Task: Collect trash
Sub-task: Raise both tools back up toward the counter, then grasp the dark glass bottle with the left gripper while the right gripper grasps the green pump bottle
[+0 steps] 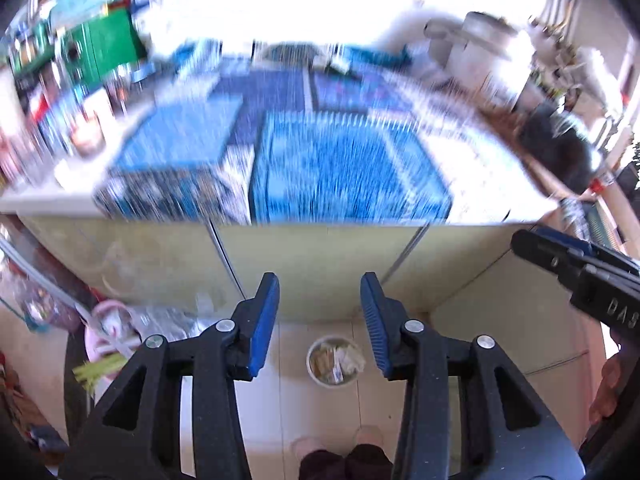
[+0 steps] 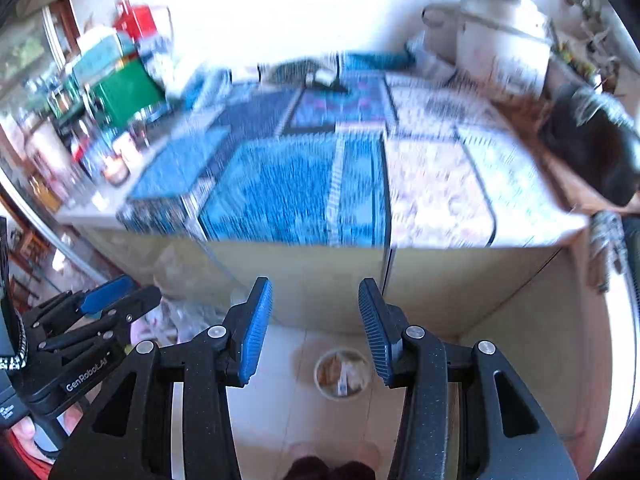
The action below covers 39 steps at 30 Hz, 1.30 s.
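Both the left gripper (image 1: 320,320) and right gripper (image 2: 316,320) are hanging wide open and empty above the near floor, where a round bin (image 1: 335,361) of what is probably trash is waiting, so searching the blurred countertop (image 1: 460,168) comes next.

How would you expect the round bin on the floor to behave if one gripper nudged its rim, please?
The bin looks light: small, thin-walled, holding what seems paper scraps, so it would likely slide on the smooth floor tiles. A push high on the rim might tip it and spill the scraps.
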Tool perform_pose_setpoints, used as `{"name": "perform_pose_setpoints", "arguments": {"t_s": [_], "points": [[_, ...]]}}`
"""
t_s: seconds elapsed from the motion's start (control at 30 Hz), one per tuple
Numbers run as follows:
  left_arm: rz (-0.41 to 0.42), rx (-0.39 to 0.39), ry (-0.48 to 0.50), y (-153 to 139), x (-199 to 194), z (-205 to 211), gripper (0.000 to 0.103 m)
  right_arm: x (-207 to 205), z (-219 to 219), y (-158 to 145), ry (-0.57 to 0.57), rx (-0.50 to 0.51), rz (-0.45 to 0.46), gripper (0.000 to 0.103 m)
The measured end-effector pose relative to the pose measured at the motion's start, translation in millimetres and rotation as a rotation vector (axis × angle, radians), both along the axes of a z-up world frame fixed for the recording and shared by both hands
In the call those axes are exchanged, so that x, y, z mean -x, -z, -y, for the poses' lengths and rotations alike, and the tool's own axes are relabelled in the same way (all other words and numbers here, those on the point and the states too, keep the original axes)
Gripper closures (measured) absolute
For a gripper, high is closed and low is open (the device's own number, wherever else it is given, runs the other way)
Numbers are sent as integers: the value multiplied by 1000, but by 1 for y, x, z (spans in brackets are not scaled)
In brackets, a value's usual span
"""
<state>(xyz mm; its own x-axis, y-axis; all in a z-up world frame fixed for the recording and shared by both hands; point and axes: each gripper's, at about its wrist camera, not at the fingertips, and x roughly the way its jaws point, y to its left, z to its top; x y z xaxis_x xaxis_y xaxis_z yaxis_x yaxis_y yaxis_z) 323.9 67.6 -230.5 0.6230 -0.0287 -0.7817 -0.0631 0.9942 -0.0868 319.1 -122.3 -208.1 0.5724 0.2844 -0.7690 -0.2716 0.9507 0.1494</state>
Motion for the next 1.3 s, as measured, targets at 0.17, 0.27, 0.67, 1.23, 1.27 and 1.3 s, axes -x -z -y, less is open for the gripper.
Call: {"name": "perform_pose_setpoints", "arguments": {"t_s": [0.17, 0.27, 0.67, 1.23, 1.27, 1.3], "points": [[89, -31, 36, -55, 14, -3, 47, 16, -4, -58, 38, 27, 129, 61], [125, -33, 46, -78, 15, -3, 44, 15, -3, -81, 55, 31, 177, 58], [258, -74, 80, -137, -38, 20, 30, -16, 19, -128, 67, 21, 322, 51], [277, -67, -96, -161, -228, 43, 22, -203, 52, -137, -109, 14, 302, 50], [269, -69, -105, -159, -235, 41, 22, -212, 49, -134, -117, 17, 289, 50], [259, -74, -120, -158, -243, 38, 22, -220, 46, -132, -124, 13, 278, 50]]}}
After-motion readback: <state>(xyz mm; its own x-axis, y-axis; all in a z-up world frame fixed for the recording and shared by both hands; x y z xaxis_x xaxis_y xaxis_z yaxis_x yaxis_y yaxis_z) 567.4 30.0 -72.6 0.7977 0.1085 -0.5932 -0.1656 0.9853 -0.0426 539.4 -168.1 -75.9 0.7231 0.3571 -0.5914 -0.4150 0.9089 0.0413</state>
